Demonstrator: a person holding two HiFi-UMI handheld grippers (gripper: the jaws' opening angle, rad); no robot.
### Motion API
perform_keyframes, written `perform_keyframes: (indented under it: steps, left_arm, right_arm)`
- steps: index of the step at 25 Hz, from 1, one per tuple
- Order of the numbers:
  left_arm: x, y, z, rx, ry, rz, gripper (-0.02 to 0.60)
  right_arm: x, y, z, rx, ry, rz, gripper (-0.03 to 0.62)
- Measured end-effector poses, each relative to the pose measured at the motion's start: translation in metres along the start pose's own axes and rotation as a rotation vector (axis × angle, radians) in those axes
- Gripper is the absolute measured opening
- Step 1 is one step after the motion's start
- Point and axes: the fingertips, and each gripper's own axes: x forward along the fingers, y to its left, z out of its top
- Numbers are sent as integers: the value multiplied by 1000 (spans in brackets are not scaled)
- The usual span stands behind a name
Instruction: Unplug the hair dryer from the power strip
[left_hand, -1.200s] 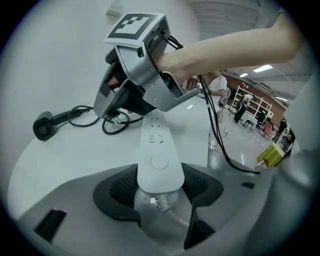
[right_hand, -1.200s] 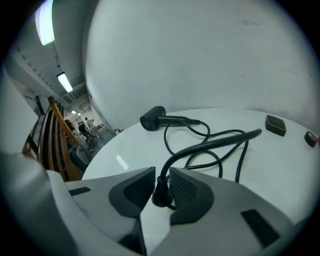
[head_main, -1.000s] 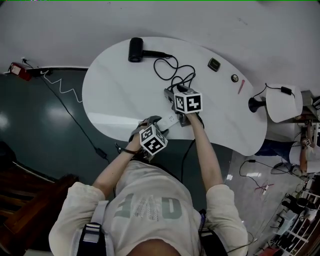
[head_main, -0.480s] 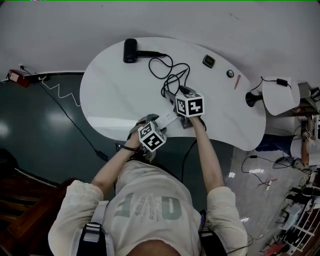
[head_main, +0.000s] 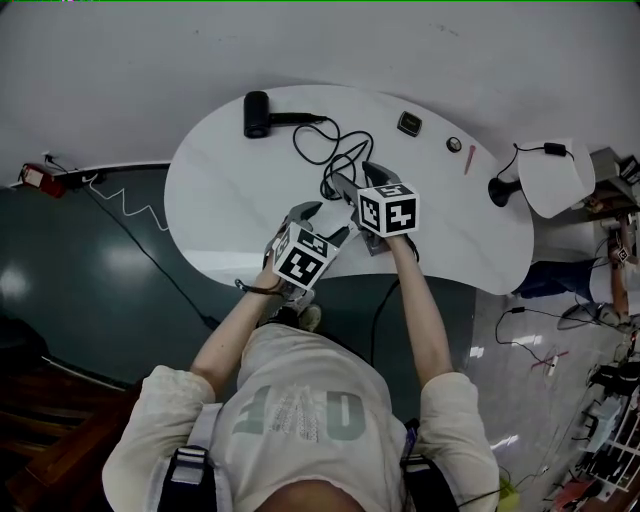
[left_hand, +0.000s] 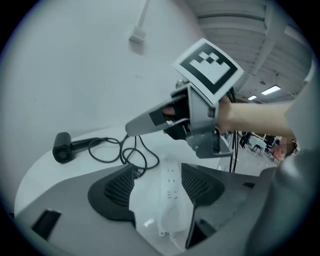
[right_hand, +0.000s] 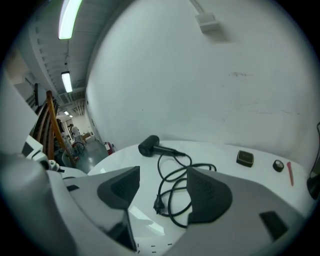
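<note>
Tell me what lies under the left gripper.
The power strip lies on the table below the left gripper's open jaws, untouched. No plug shows in its visible sockets; one jaw covers part of its side.

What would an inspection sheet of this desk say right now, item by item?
Surface: white curved table.
Job's things: hair dryer at the far edge; its plug lies loose on the table, out of the white power strip.
Clutter: small dark box, small round thing, red pen.
Grippers: left gripper open, strip in line between its jaws, ungripped; right gripper open, jaws have just been opening, nothing held.
Cables: black cord in loose loops.
Surroundings: dark floor, side table at right.
</note>
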Motion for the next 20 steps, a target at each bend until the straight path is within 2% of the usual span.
perform_keyframes:
  steps: [3,7,9,11,12,13,14,15,17,20]
  left_arm:
    - [-23,13,47,-38,-106,9,281]
    - [-63,21,107,-25,-265,29,279]
    - [-86,21,132,-25,-344,30,263]
    - [-109,22,154,-19,-415,64,208]
    - [-120,23,164,-8,-446,96,156]
    - [-131,23,173,8,-477,130,60]
    - [-141,20,181,29,-510,153,5]
    - [-149,14,188,50,-544,157,5]
    - [-163,1,197,77,-611,149,5]
    - [-178,-8,201,94,-675,189,5]
  right_arm:
    - [-31,8,48,-14,-139,-21,286]
    - [-93,16,112,0,-369,-54,281]
    - [-133,17,139,6,-506,-119,194]
    - [-172,19,157,2,-620,-200,114]
    - [-189,20,162,-7,-659,-239,81]
    - [-204,22,165,-19,-691,-275,45]
    - [-218,25,166,-34,-719,-306,25]
    - [-231,28,166,-51,-744,-334,5]
    - [-250,37,160,-93,-773,-383,5]
    - [-264,48,142,-142,-760,-440,5]
